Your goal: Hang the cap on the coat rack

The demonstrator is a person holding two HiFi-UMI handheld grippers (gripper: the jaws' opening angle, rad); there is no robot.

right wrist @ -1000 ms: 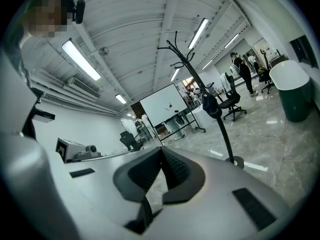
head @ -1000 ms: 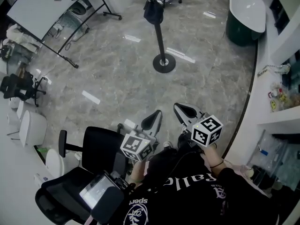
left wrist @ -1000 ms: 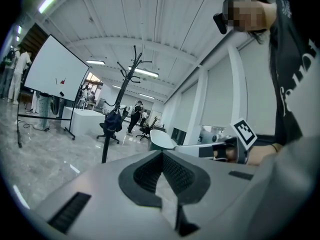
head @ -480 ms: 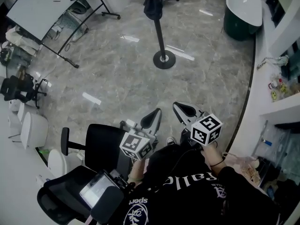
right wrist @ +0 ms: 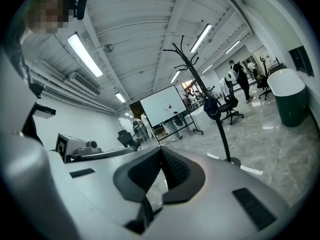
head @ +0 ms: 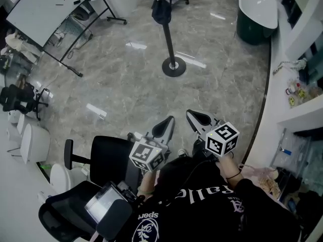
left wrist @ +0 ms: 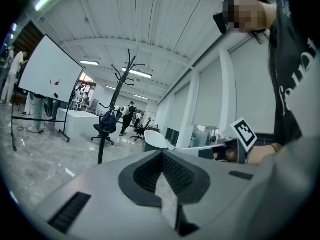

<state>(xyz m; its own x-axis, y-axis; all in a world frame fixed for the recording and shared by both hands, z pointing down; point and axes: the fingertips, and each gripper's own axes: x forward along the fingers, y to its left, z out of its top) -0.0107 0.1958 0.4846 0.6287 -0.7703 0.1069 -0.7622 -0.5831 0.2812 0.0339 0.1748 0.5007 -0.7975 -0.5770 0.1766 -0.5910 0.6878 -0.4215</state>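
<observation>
The black coat rack (head: 169, 42) stands on the marble floor well ahead of me, its branched top plain in the left gripper view (left wrist: 129, 66) and the right gripper view (right wrist: 187, 59). A dark cloth thing (head: 161, 11), cap or bag I cannot tell, hangs on its pole (left wrist: 107, 121) (right wrist: 211, 106). My left gripper (head: 169, 121) (left wrist: 162, 156) and right gripper (head: 191, 114) (right wrist: 161, 151) are held side by side in front of my body, pointing roughly toward the rack. Both are shut with nothing between the jaws.
A whiteboard on a wheeled stand (head: 50, 4) is at the far left. A white and green tub-shaped seat (head: 257, 9) sits at the far right. A black office chair (head: 106, 158) stands close on my left, a white curved counter (head: 272, 84) on my right. Several people stand far off (left wrist: 131, 111).
In the head view the rack and floor have slid slightly up and left. Both grippers keep their place in front of me and stay shut.
</observation>
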